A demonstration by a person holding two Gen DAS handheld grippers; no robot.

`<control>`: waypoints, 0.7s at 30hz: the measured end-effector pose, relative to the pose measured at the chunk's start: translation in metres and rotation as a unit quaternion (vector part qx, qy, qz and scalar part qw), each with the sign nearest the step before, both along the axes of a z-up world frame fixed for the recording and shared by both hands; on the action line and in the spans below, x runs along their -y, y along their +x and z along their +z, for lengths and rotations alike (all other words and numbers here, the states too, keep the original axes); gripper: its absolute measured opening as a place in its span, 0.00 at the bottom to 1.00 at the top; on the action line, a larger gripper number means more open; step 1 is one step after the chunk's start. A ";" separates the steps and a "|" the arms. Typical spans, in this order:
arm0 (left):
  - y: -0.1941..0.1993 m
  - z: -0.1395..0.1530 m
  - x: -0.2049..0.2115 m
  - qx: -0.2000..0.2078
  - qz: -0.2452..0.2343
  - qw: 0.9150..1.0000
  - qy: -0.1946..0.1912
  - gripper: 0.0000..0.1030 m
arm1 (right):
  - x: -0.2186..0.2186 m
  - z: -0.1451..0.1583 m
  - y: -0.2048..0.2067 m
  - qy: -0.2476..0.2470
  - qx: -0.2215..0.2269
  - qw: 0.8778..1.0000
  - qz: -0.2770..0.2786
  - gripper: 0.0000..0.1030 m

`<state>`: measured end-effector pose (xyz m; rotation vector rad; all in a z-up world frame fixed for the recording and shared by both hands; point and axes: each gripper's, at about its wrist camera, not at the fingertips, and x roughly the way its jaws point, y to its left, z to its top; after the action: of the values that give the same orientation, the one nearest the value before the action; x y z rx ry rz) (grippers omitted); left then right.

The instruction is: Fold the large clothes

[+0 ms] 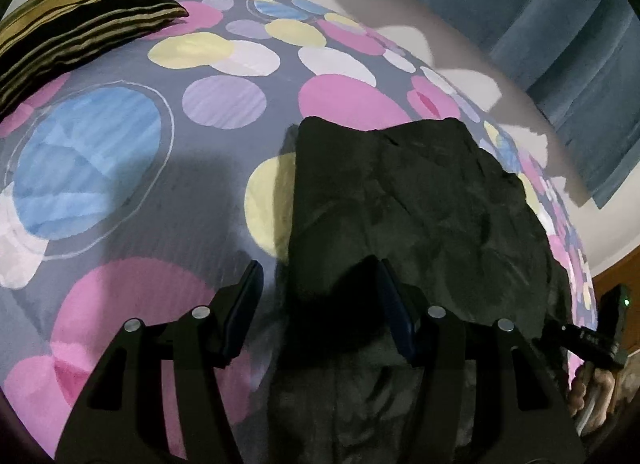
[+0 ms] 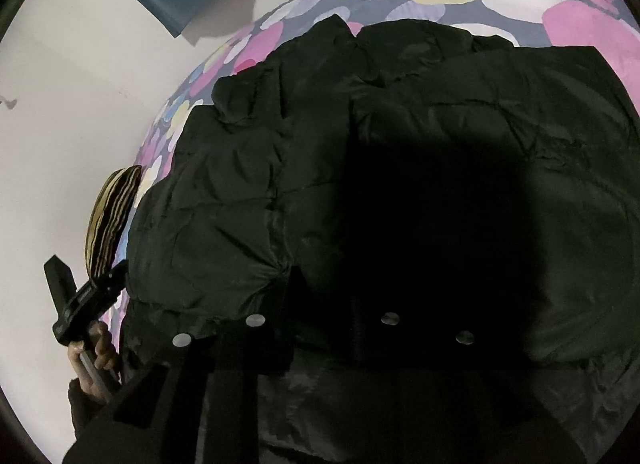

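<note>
Black jacket [image 1: 420,200] edge btwn parted left hand-held gripper [image 1: 320,296] jaws.

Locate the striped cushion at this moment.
The striped cushion lies at the top left of the left wrist view, on the far corner of the spotted bedsheet. In the right wrist view it sits at the left edge, beside the black jacket.

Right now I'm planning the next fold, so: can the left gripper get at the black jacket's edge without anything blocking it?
Probably yes. The left gripper hangs open right at the black jacket, its edge between the fingers, with only the dotted bedsheet around.
</note>
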<state>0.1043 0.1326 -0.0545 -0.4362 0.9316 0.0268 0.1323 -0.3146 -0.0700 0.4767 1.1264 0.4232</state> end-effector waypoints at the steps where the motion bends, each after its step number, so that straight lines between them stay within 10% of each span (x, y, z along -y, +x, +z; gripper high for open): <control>1: 0.003 -0.002 0.001 -0.003 -0.001 1.000 0.005 0.56 | -0.001 -0.001 -0.001 -0.004 0.003 1.000 0.001 0.21; 4: 0.014 -0.015 0.002 -0.014 -0.019 1.000 0.009 0.34 | 0.000 -0.002 -0.002 -0.008 0.008 1.000 0.003 0.21; 21: 0.064 -0.015 -0.016 -0.017 -0.004 1.000 0.010 0.43 | 0.004 -0.008 0.000 0.013 0.011 1.000 0.001 0.20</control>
<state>0.1685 0.1484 -0.0692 -0.4151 0.9659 0.0361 0.1325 -0.3189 -0.0778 0.4927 1.1021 0.4446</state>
